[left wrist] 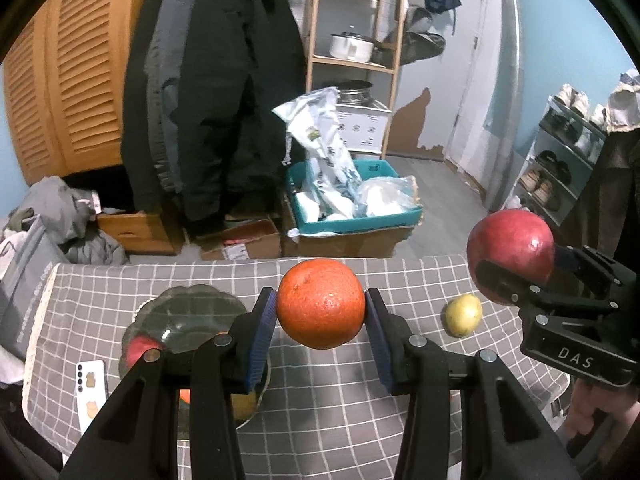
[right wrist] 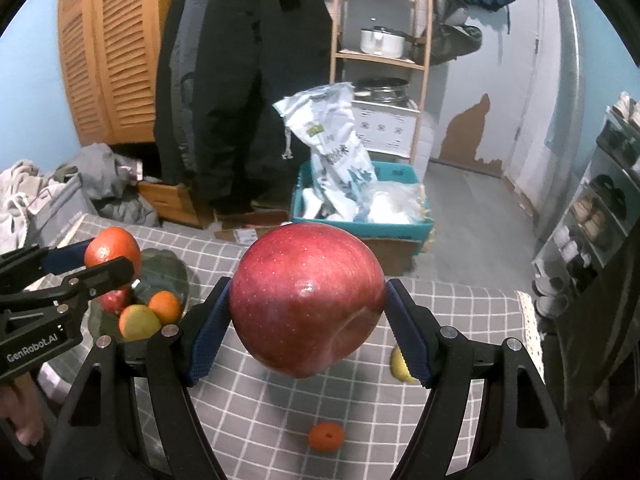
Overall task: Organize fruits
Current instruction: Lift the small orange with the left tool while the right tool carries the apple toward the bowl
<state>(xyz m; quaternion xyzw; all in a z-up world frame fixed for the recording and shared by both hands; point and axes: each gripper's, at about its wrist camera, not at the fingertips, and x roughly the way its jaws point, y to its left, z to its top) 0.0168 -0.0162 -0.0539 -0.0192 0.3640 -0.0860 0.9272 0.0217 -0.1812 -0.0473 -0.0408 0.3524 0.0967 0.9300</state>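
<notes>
My left gripper (left wrist: 320, 308) is shut on an orange (left wrist: 320, 307), held in the air above the checked tablecloth (left wrist: 340, 408). The same orange (right wrist: 113, 252) shows at the left of the right wrist view. My right gripper (right wrist: 307, 300) is shut on a big red apple (right wrist: 307, 300), also lifted; that apple (left wrist: 510, 246) appears at the right in the left wrist view. A dark glass bowl (left wrist: 188, 312) at the left of the cloth holds a red fruit (left wrist: 140, 350), an orange (right wrist: 165, 307) and a yellow-red fruit (right wrist: 139, 322). A yellow-green fruit (left wrist: 463, 314) and a small orange (right wrist: 326, 436) lie on the cloth.
A phone (left wrist: 91, 394) lies by the cloth's left edge. Beyond the table are cardboard boxes, a teal crate (left wrist: 352, 200) with plastic bags, a black coat (left wrist: 212, 100), a wooden shelf (left wrist: 356, 40) with pots, and a shoe rack (left wrist: 560, 152) at the right.
</notes>
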